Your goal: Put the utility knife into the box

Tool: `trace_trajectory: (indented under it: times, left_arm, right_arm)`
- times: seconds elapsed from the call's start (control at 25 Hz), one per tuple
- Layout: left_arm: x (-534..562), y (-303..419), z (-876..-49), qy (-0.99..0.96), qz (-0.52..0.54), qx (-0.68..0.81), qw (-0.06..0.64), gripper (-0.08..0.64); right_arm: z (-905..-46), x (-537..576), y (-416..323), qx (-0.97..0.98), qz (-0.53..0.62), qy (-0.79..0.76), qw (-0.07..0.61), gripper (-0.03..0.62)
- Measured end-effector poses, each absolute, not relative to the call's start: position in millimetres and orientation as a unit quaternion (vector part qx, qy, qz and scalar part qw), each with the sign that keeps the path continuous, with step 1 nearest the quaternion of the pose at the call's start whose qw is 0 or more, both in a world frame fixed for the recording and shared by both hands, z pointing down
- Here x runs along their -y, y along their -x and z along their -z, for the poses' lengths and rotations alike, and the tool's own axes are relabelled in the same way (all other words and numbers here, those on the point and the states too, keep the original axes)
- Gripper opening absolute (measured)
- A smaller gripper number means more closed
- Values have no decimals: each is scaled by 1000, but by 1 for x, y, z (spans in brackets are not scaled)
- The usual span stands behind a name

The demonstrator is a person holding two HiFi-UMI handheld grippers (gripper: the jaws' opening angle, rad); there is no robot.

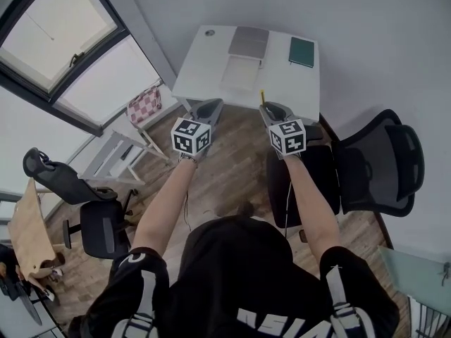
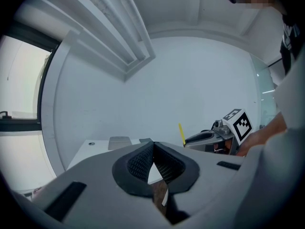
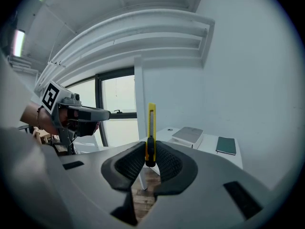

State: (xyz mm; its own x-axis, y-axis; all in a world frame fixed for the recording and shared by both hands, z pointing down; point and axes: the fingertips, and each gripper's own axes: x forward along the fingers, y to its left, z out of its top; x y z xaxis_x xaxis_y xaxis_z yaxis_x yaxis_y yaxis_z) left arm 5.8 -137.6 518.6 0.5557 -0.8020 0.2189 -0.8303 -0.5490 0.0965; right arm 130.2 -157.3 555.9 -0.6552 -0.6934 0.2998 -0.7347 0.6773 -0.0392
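Observation:
A yellow utility knife [image 3: 151, 128] stands upright between the pads of my right gripper [image 3: 151, 157], which is shut on its dark lower end. In the head view its yellow tip [image 1: 262, 96] pokes out beyond the right gripper [image 1: 268, 108], just short of the white table's [image 1: 204, 69] near edge. The box [image 1: 242, 73] lies on the table as a pale tray with a grey lid [image 1: 248, 42] behind it; it also shows ahead as the box [image 3: 187, 135]. My left gripper [image 1: 211, 106] hangs level beside the right one. Its jaws [image 2: 153, 157] are shut with nothing between them.
A green notebook [image 1: 301, 51] lies at the table's right end. A black office chair [image 1: 377, 164] stands right of me and another [image 1: 84, 210] to the left. A folding stool with a checked cushion [image 1: 143, 106] is near the window. The floor below is wood.

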Motion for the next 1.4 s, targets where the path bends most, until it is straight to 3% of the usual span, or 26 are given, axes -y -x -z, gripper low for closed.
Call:
trace_trajectory:
  times: [1.4]
  left_arm:
    - [323, 31, -516, -904, -53, 411, 103, 25]
  right_arm:
    - [-552, 317, -99, 876, -88, -451, 146, 81]
